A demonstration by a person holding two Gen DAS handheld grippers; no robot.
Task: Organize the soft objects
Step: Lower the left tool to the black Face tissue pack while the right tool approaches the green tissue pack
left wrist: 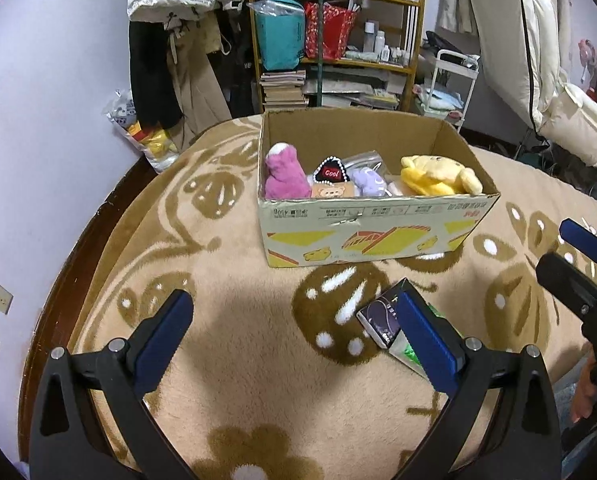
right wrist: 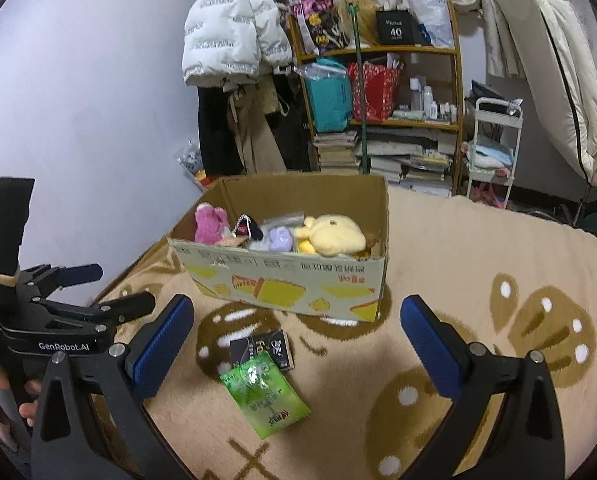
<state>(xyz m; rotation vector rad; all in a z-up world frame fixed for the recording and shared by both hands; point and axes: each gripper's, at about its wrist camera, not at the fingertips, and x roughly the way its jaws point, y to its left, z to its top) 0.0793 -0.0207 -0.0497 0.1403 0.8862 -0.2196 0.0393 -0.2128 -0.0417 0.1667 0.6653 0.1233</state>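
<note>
The cardboard box (right wrist: 294,280) stands on the patterned blanket (right wrist: 478,248), holding a pink plush (right wrist: 210,224), a purple plush (right wrist: 279,239) and a yellow plush (right wrist: 334,234). Just in front of the box lie a green packet (right wrist: 267,394) and a dark packet (right wrist: 264,350). The left gripper (left wrist: 294,332) and the right gripper (right wrist: 296,334) hover near these with jaws wide apart, empty.

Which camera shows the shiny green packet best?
The right wrist view. There the shiny green plastic packet lies in plain sight on the beige patterned blanket, overlapping a small black box. In the left wrist view only a green sliver peeks out behind a finger of the left hand-held gripper.
</note>
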